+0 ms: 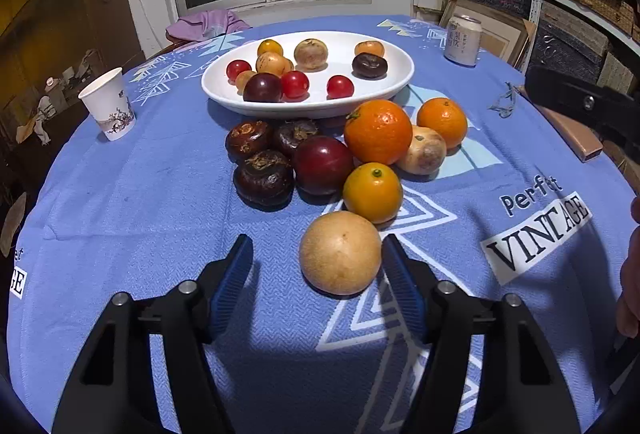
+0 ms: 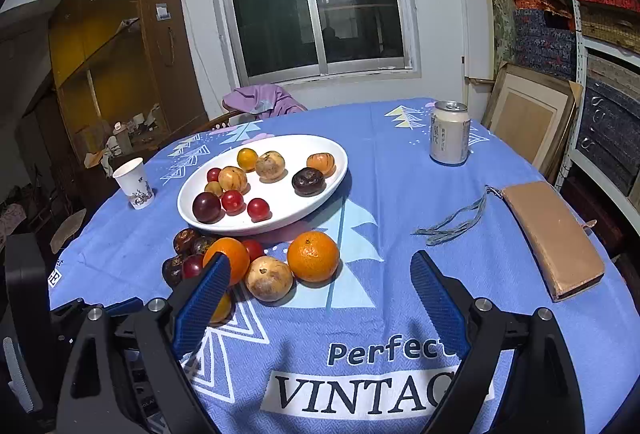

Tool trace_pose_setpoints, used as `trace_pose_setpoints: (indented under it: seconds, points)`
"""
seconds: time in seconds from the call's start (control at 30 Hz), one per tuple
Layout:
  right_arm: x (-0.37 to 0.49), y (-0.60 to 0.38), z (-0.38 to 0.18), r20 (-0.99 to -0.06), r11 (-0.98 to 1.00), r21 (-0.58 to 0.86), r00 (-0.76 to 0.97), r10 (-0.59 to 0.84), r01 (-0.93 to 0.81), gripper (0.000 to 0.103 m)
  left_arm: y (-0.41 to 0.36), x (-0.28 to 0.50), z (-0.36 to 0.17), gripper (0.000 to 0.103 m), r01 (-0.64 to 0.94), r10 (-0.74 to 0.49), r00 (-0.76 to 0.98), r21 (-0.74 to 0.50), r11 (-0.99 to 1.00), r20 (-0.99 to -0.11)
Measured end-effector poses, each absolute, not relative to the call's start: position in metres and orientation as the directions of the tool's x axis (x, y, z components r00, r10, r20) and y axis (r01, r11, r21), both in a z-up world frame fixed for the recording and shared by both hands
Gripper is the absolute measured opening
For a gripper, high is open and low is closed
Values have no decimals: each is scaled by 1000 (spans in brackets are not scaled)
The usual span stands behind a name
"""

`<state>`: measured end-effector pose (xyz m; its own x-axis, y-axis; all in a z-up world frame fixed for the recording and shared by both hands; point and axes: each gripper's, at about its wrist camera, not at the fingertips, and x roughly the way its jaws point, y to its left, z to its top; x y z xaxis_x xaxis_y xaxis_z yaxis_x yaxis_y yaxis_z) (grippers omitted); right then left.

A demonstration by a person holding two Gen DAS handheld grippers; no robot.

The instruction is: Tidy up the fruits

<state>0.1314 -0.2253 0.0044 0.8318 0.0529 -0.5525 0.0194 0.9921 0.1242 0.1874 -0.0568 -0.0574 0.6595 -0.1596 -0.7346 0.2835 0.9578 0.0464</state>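
A white oval plate (image 1: 394,74) (image 2: 188,210) holds several small fruits: red, orange, tan and dark ones. In front of it on the blue cloth lies a heap: two oranges (image 1: 378,132) (image 2: 313,256), a small orange citrus (image 1: 373,193), a dark red plum (image 1: 322,165), three dark brown fruits (image 1: 264,178), a tan fruit (image 1: 426,151) (image 2: 268,278). A round tan fruit (image 1: 340,253) lies nearest, between the fingers of my open left gripper (image 1: 318,260), close to the right finger. My right gripper (image 2: 320,276) is open and empty, above the cloth right of the heap.
A paper cup (image 1: 109,104) (image 2: 134,183) stands at the left. A drink can (image 1: 463,40) (image 2: 449,133) stands at the back right. A tan wallet (image 2: 554,238) with a cord lies at the right edge. Shelves and frames stand beyond the table's right side.
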Motion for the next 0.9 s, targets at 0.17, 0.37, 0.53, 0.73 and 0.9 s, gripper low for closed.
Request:
trace_pose_setpoints:
  seconds: [0.17, 0.37, 0.53, 0.73, 0.9]
  points:
    - [133, -226, 2, -563, 991, 129, 824, 55, 22, 92, -62, 184, -57, 45, 325, -194, 652, 40, 945, -733]
    - [135, -227, 0, -573, 991, 134, 817, 58, 23, 92, -63, 182, -56, 40, 335, -203, 651, 37, 941, -731]
    - [137, -229, -2, -576, 990, 139, 815, 57, 28, 92, -56, 182, -54, 40, 308, -192, 663, 29, 951, -723]
    - [138, -228, -4, -584, 990, 139, 809, 66, 20, 92, -24, 185, -37, 20, 164, -107, 744, 25, 986, -659]
    - [142, -214, -13, -619, 995, 92, 781, 78, -26, 92, 9, 198, -36, 20, 78, -98, 725, -59, 995, -682]
